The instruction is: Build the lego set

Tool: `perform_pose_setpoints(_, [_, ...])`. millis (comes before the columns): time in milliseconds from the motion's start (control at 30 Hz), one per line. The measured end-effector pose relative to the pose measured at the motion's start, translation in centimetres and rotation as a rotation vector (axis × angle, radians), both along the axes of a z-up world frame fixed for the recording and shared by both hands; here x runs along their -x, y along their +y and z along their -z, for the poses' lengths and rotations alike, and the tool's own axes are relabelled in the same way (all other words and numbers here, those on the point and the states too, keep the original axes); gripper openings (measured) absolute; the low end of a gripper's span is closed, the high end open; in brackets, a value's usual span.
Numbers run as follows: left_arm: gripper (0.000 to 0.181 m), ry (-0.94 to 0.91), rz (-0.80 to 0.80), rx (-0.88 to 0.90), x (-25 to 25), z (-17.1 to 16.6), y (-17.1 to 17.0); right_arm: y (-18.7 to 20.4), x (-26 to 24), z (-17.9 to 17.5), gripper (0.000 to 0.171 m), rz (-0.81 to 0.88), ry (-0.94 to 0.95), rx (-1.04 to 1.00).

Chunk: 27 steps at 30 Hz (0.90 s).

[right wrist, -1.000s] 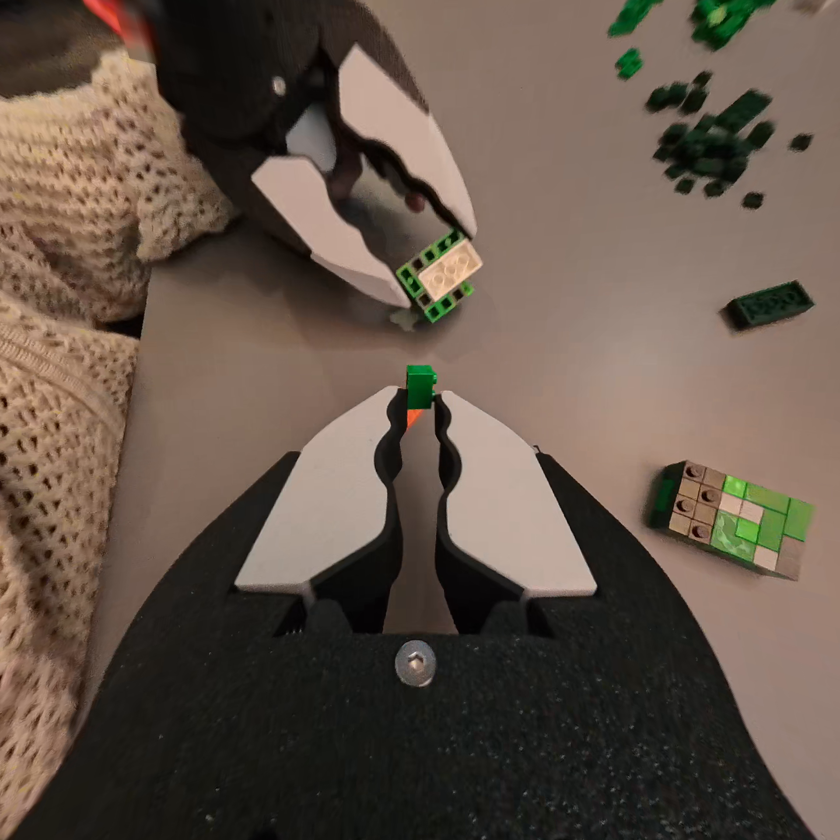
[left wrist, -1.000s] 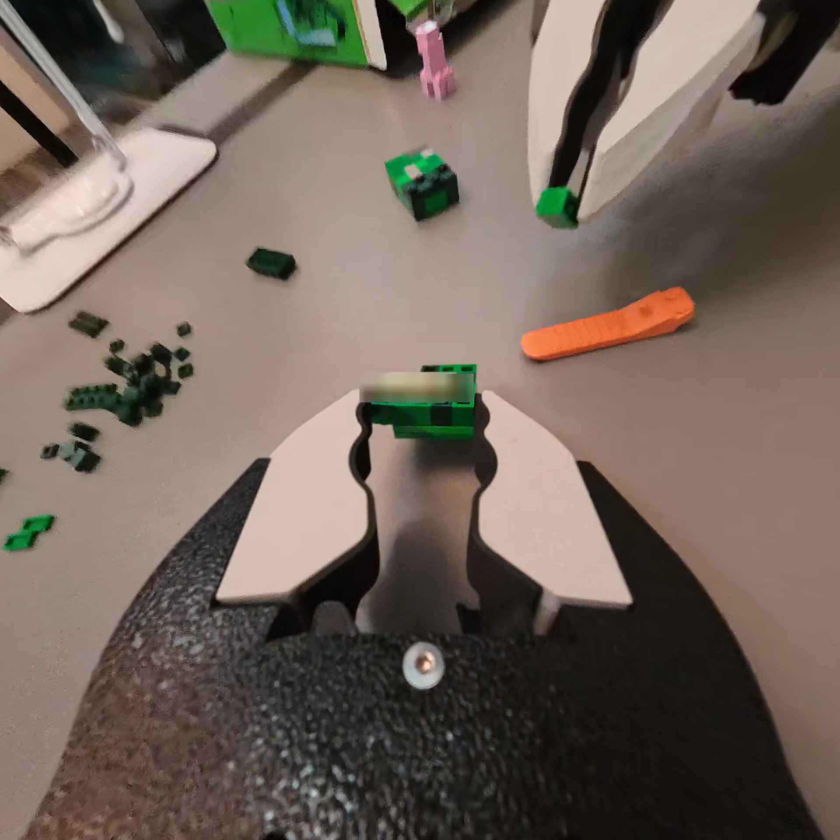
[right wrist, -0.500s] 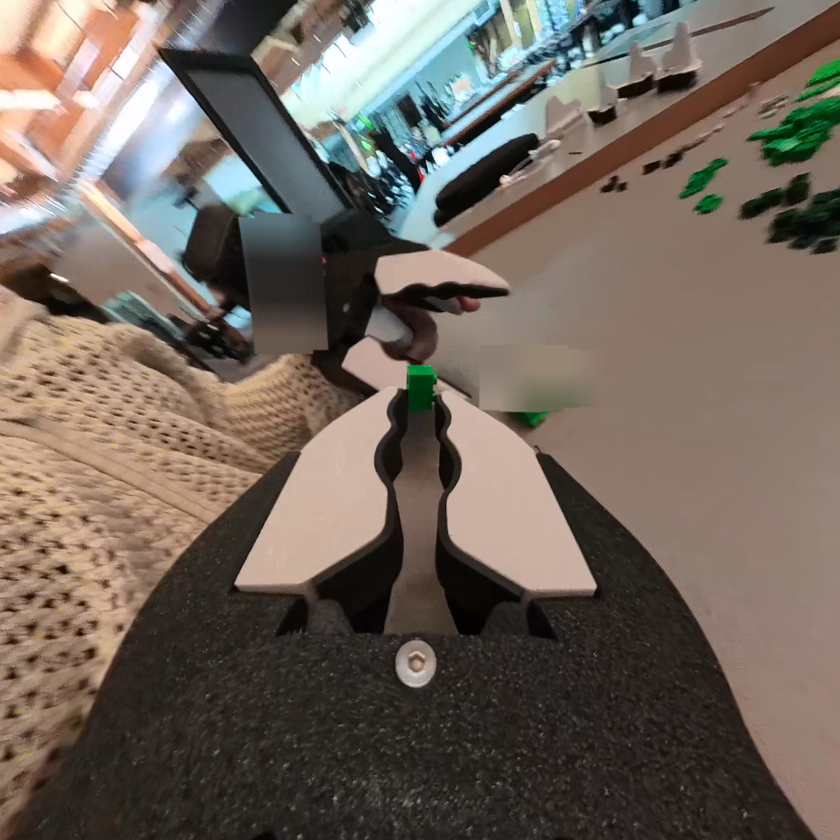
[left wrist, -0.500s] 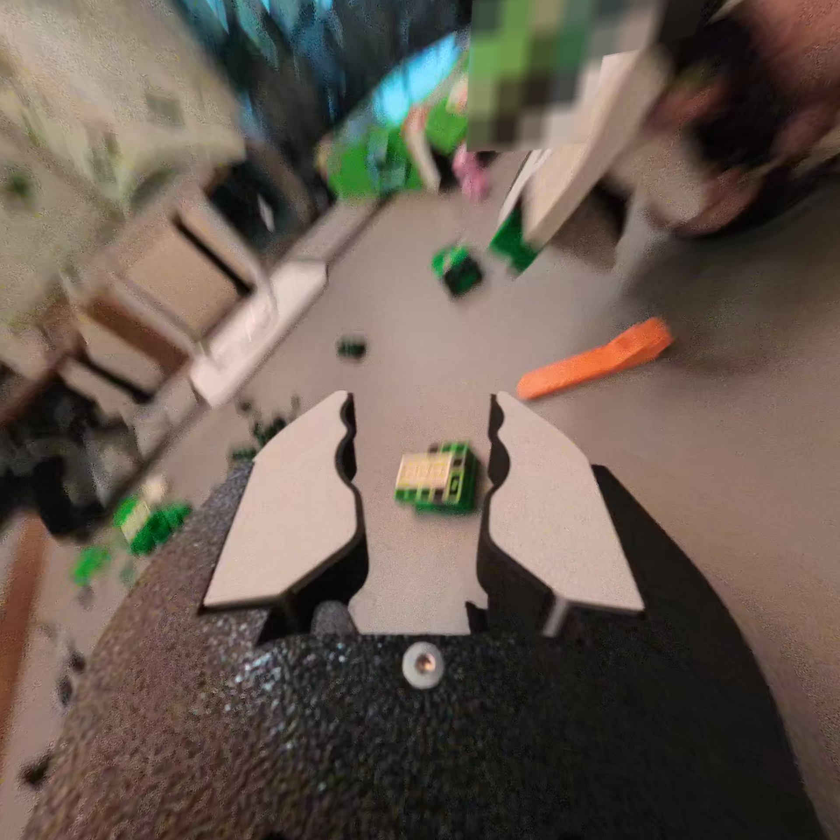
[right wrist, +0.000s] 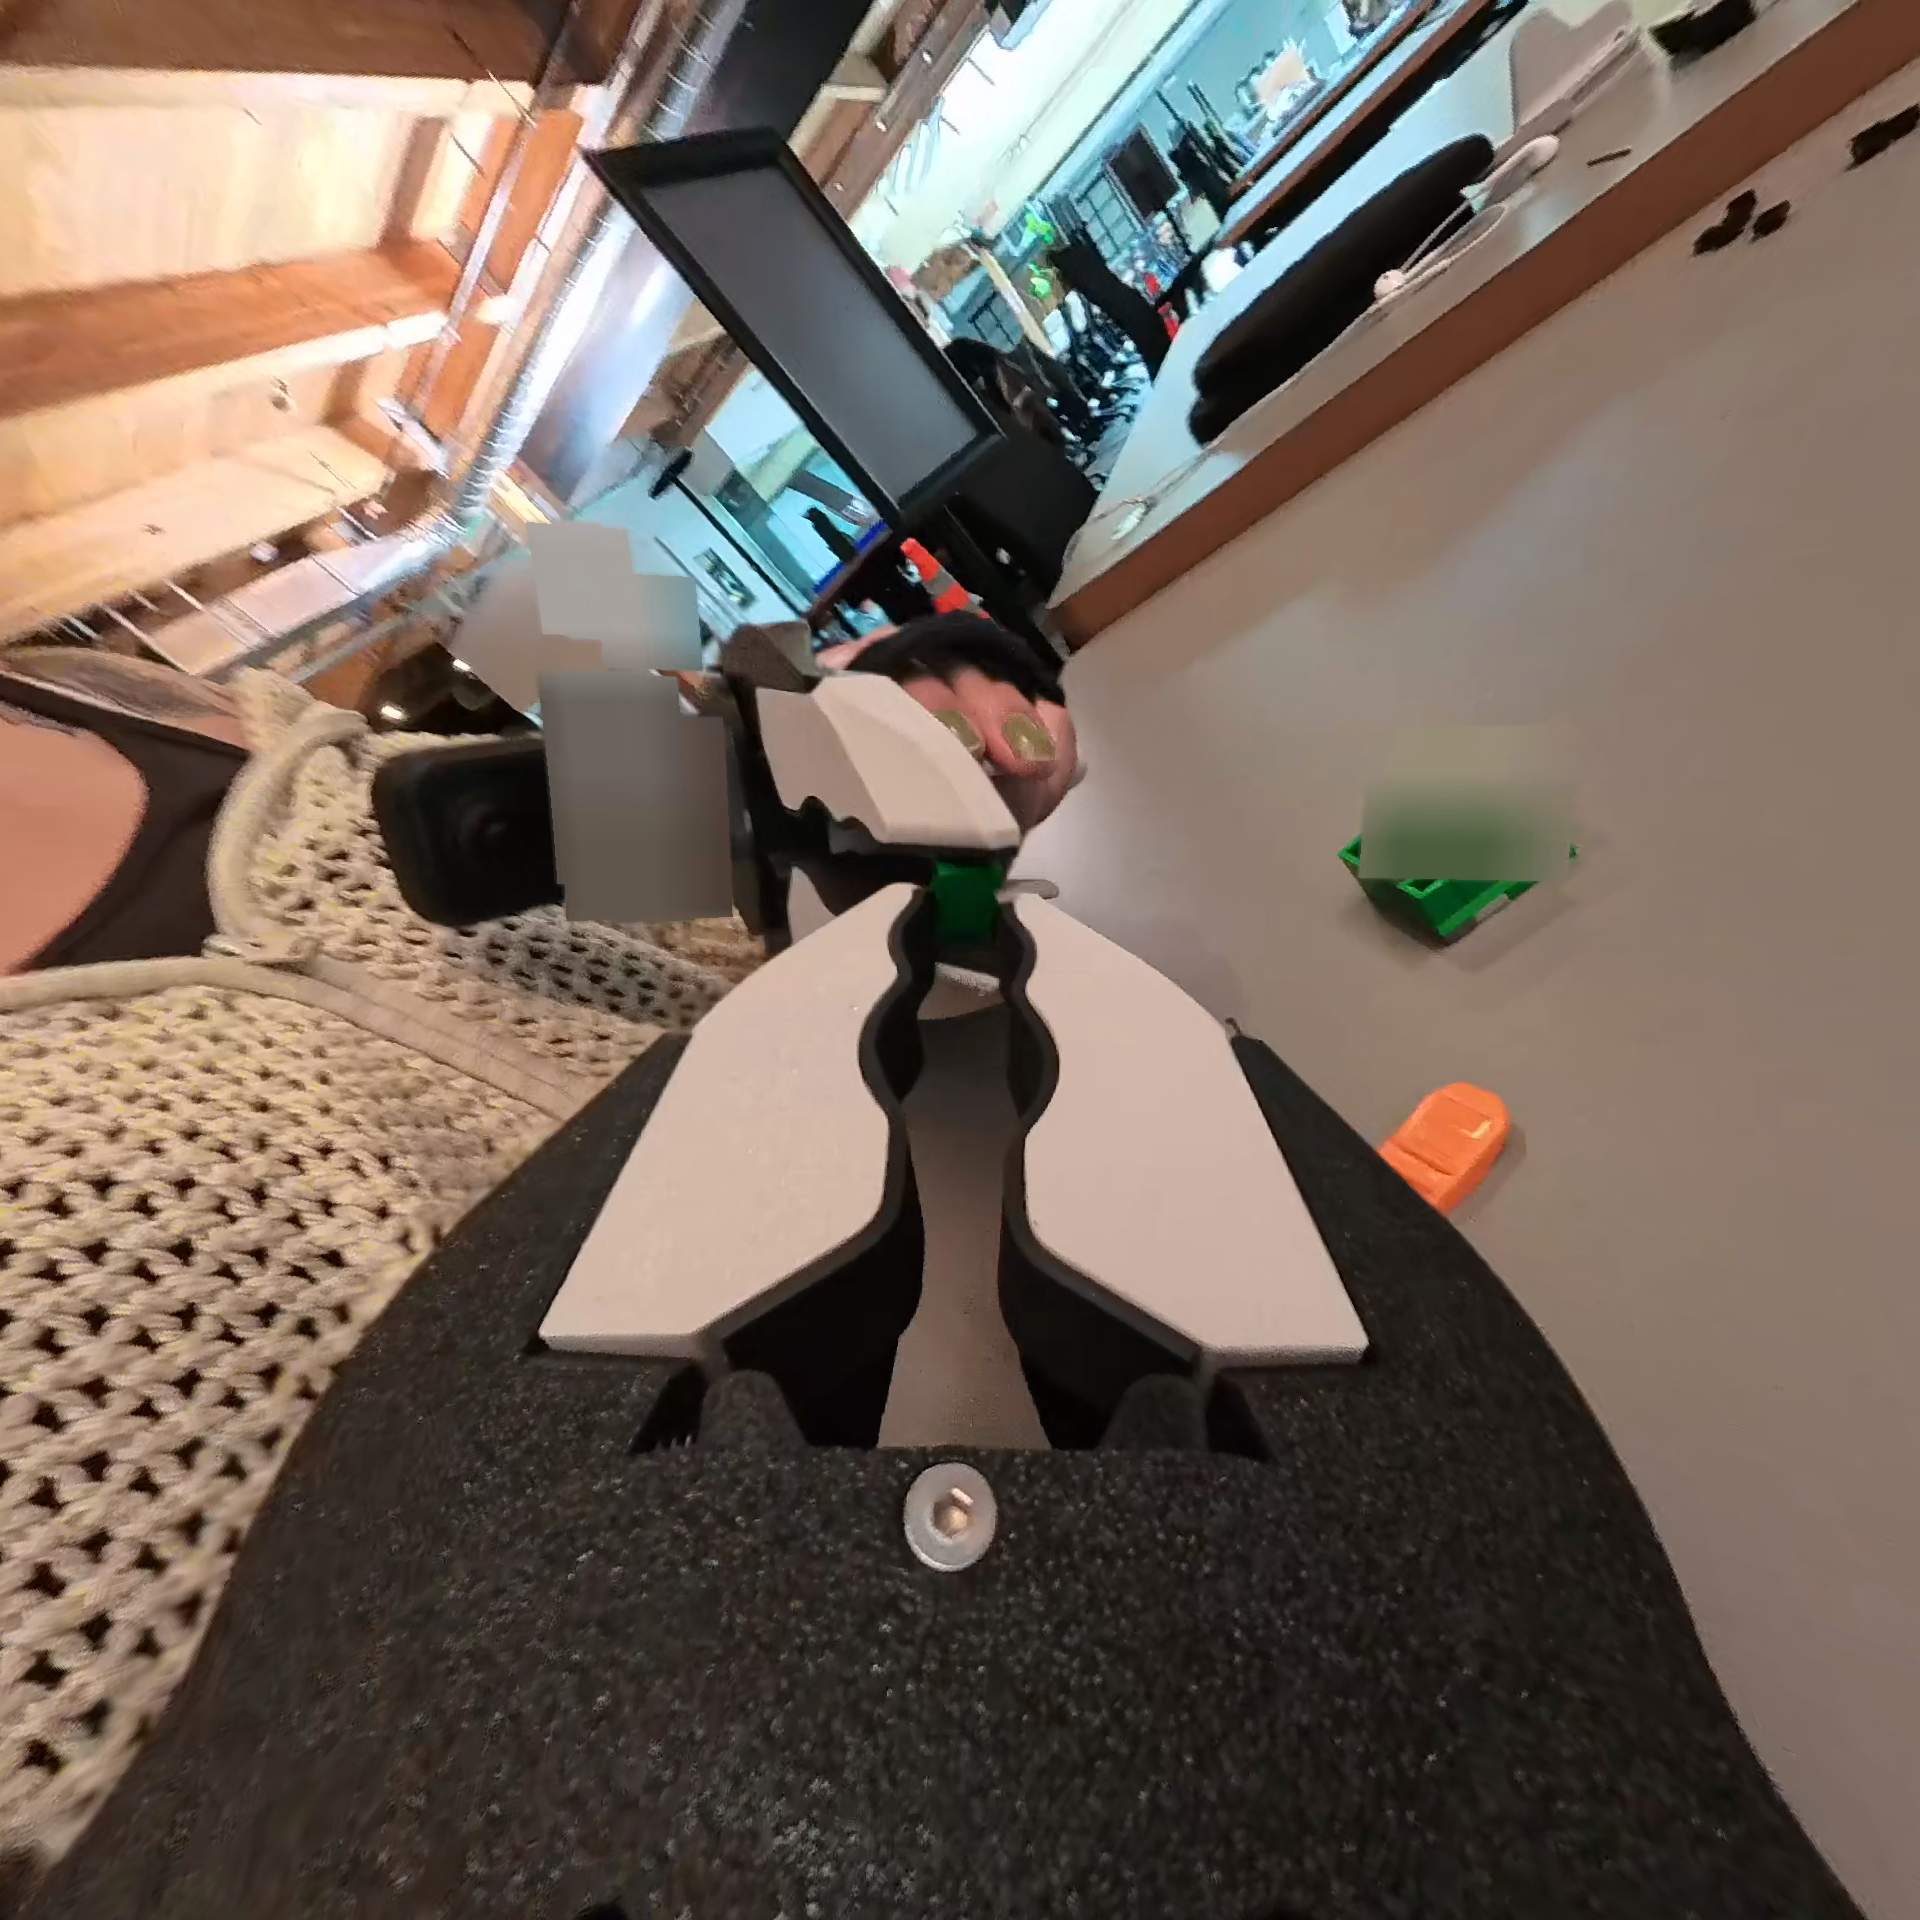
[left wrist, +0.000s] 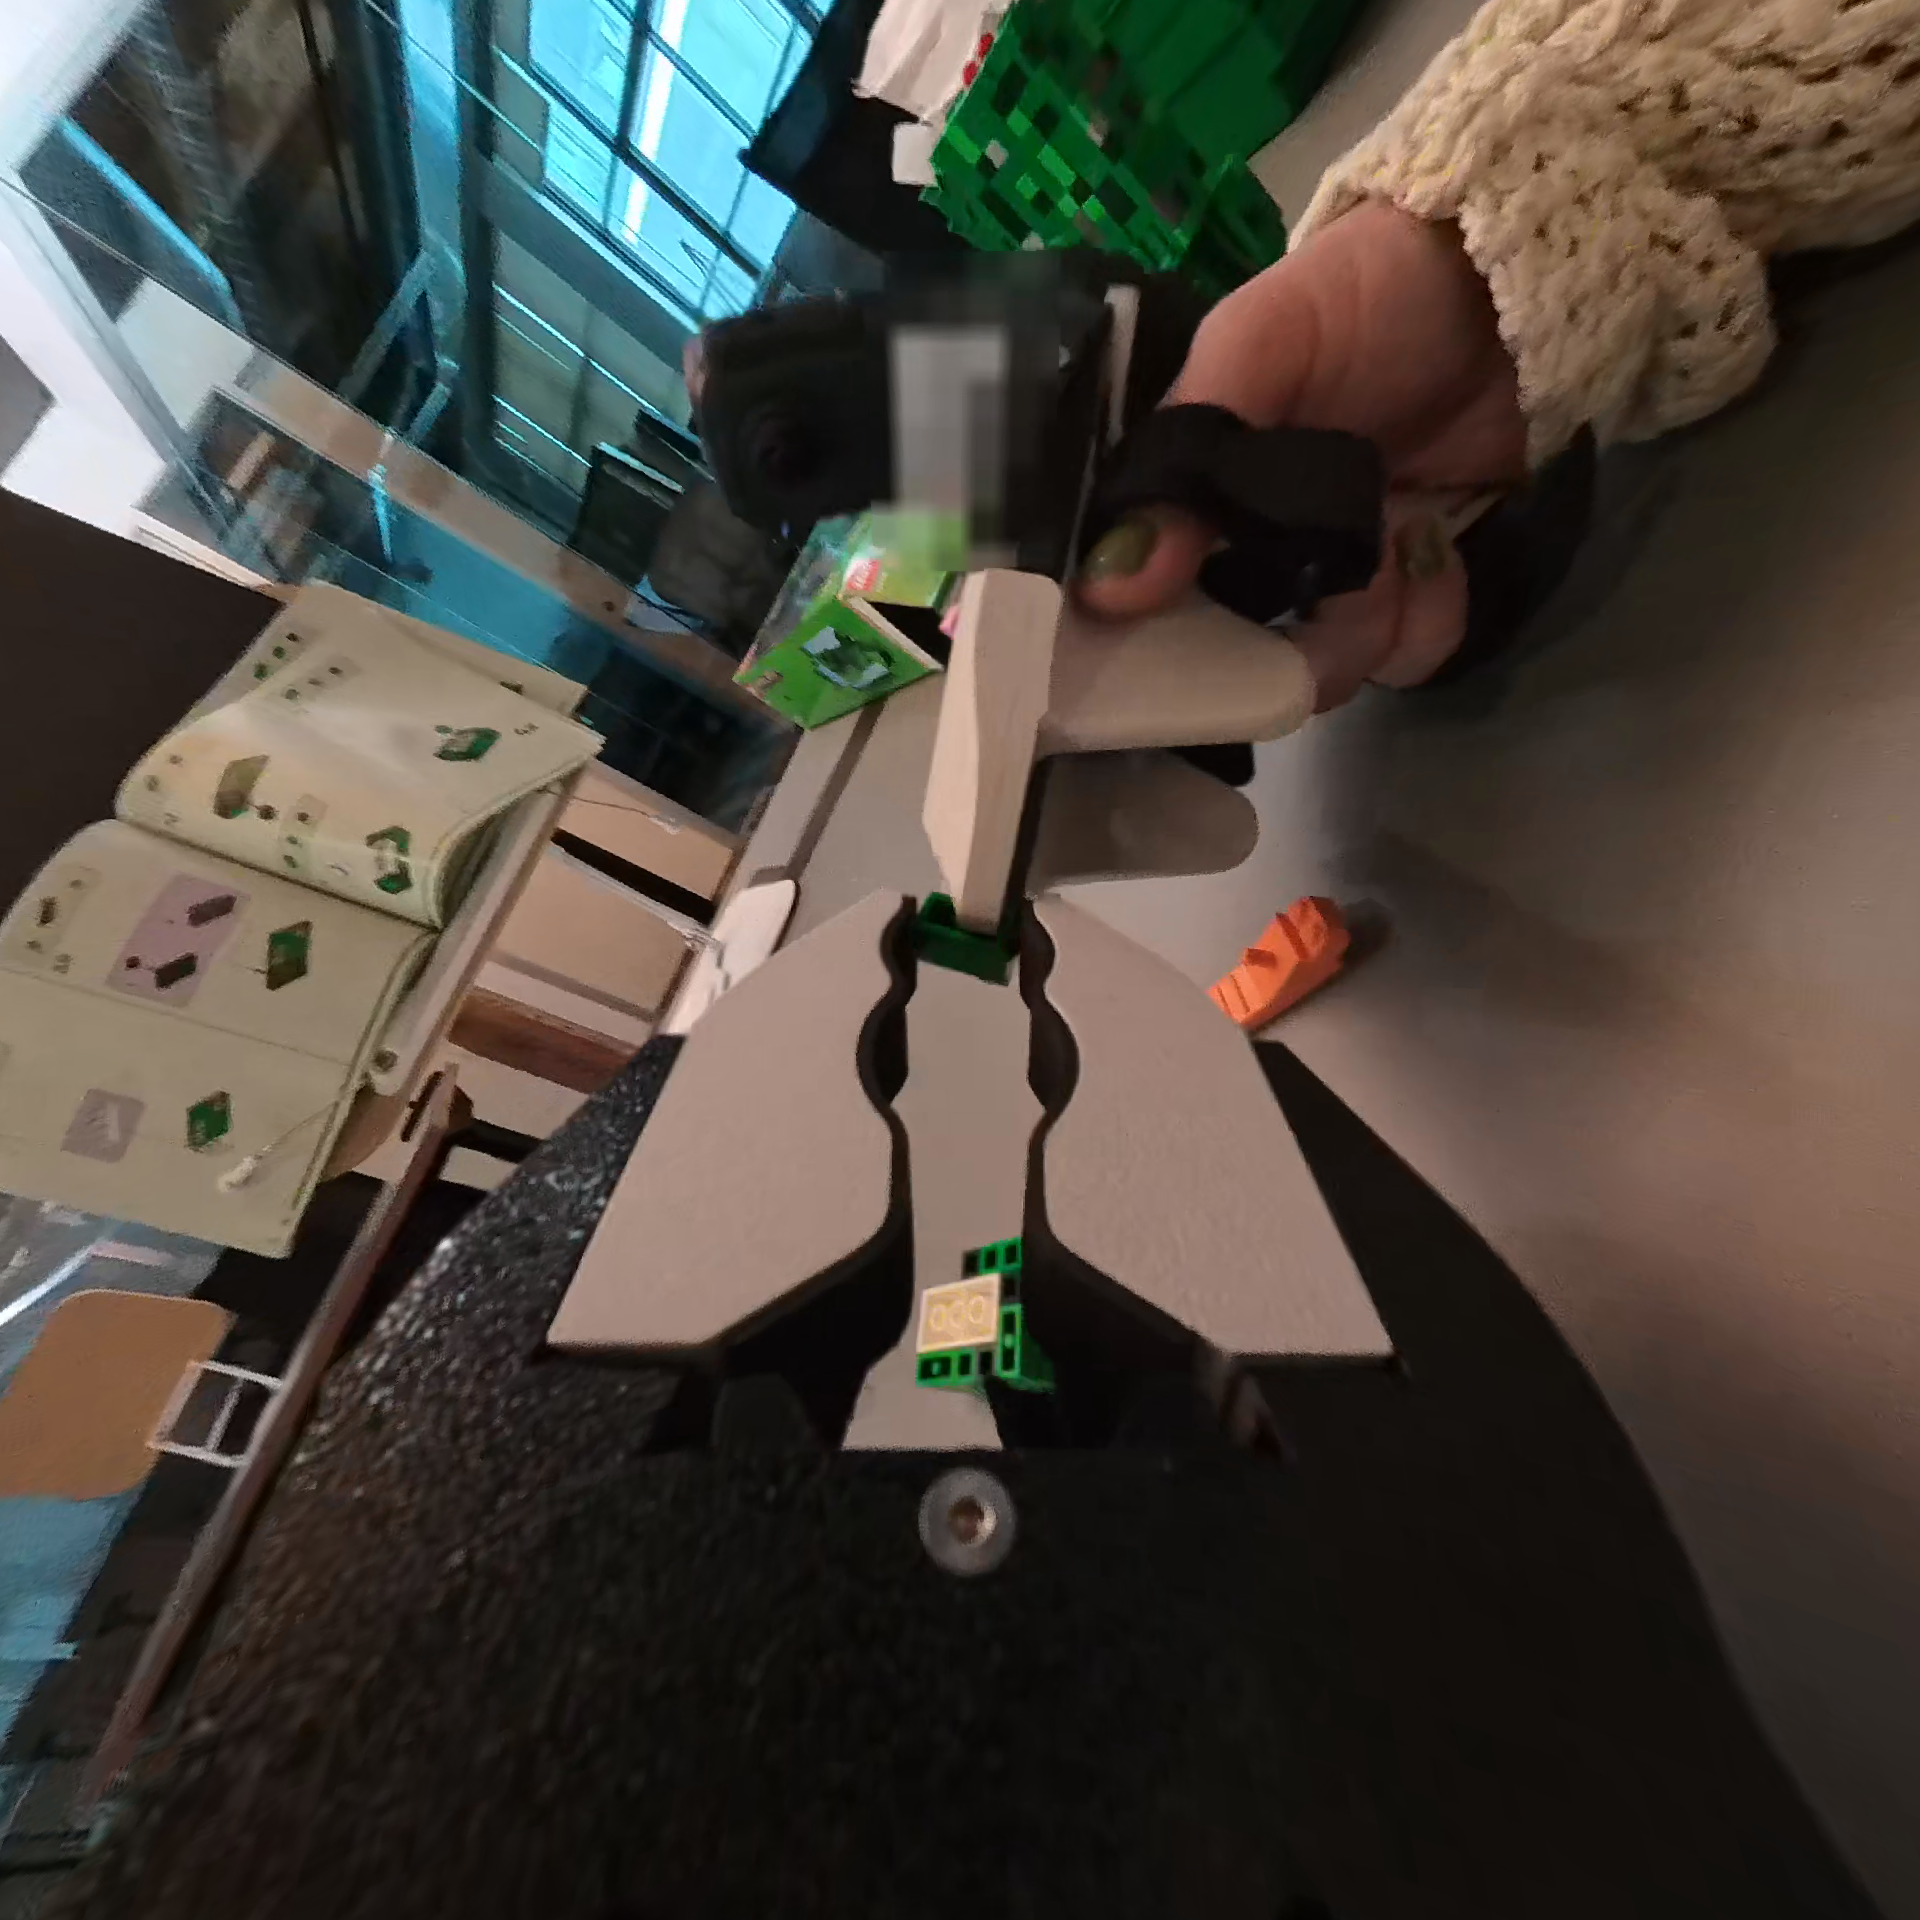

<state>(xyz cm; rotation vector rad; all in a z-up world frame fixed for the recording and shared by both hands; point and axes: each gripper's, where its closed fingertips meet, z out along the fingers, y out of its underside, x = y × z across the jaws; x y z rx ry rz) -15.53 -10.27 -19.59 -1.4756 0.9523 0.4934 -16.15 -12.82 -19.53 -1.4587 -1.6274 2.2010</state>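
While your right tongs (right wrist: 958, 920) stay out in front pinching a small green brick (right wrist: 961, 902) at the fingertips, your left tongs (left wrist: 958, 935) meet them tip to tip above the grey table (left wrist: 1558, 1039). In the left wrist view the brick sits right between the left tips, touching both, so the left tongs look closed on it too. The right tongs' pale fingers (left wrist: 982, 790) come down onto it from 12 o'clock. Both tools are off the table, so the brick is in the air.

A half-built block (left wrist: 975, 1317), green with a cream top, lies on the table and shows through the gap between the left fingers at 6 o'clock of the brick. An orange pry tool (left wrist: 1283, 961) lies on the table at 3 o'clock of the brick, well apart. Your hand (left wrist: 1351, 416) in a knit sleeve (left wrist: 1610, 208) holds the right tool at 1 o'clock. An open instruction booklet (left wrist: 260, 883) stands at 9 o'clock and a green box (left wrist: 831, 665) at 11 o'clock, beyond the tips.

In the right wrist view a dark monitor (right wrist: 821, 322) stands at 12 o'clock, far behind.
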Motion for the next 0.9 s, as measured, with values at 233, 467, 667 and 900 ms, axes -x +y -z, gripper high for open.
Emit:
perform_pose_setpoints(233, [0.019,-0.353,0.058,0.178,0.5,-0.2,-0.4,1.4,-0.4,0.9,0.035,0.127,0.223,-0.591])
perform_pose_setpoints(467, [0.019,-0.579,0.094,0.339,0.2,0.4,-0.7,1.3,-1.4,-1.4,0.030,0.255,0.578,-1.120])
perform_pose_setpoints(667, [0.019,-0.676,0.094,0.387,0.1,0.5,-0.6,1.1,-1.7,-0.1,0.026,0.223,0.620,-1.366])
perform_pose_setpoints(900, [0.019,-0.243,-0.149,0.063,2.9,-0.5,0.4,2.6,-0.2,-1.3,0.021,0.270,0.179,-0.522])
